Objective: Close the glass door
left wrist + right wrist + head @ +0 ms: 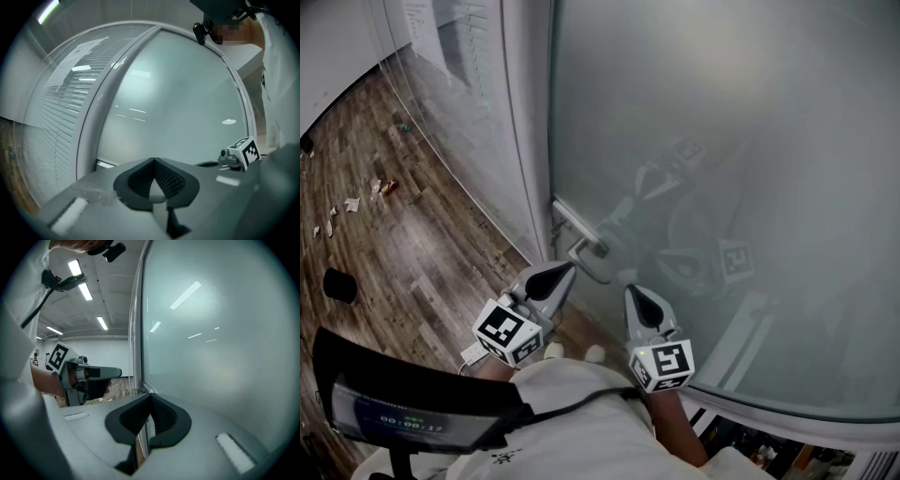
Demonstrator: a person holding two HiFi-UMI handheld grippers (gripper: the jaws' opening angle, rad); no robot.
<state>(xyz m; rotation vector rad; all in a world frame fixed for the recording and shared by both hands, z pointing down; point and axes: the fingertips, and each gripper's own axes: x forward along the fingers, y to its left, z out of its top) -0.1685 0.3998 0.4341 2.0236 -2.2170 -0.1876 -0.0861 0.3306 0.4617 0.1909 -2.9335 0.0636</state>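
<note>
Facing the frosted glass door [722,131], both tools are held clenched on nothing: the left gripper [555,274] is pointed near its handle [578,236], the right gripper [637,298] beside it, close to the pane

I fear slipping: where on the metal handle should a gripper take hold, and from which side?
Probably the straight bar of the metal handle, which stands off the glass door near its left edge. Come from the person's side, fingers across the bar. The left gripper is nearest, but it is shut, so open it first.
</note>
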